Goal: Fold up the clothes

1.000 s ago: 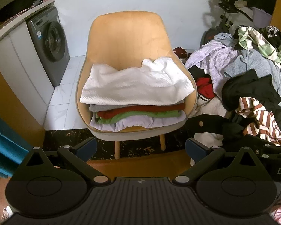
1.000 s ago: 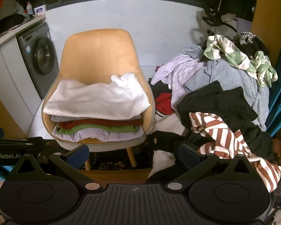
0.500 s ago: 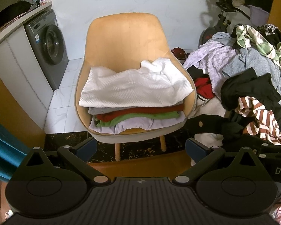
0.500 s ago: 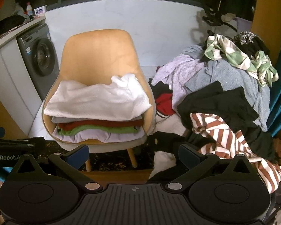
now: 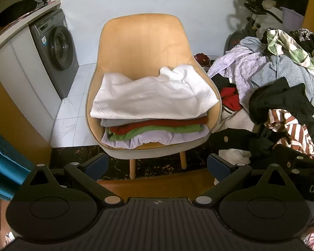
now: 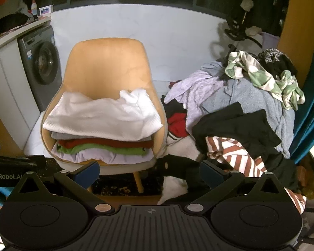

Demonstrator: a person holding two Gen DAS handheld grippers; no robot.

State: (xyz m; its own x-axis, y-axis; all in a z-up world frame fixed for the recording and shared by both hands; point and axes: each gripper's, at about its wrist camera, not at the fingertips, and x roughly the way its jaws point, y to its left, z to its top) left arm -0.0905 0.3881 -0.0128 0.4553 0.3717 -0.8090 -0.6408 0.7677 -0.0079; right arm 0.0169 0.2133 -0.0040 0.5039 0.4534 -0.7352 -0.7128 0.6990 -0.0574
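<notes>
Lettering "enRobot.AI" shows on the left tool (image 5: 158, 164) seen from the right view; "DA" marks the right tool (image 6: 149, 172). Both gape wide, empty. Folded stack (image 5: 155, 113) sits on the chair (image 5: 142, 48); unfolded pile (image 6: 240, 113) lies beside it.

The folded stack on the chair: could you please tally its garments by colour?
White: 1
Grey: 1
Dark red: 1
Green: 1
Lavender: 1
Total: 5 folded garments visible on the chair; any hidden inside the stack cannot be ruled out.
</notes>
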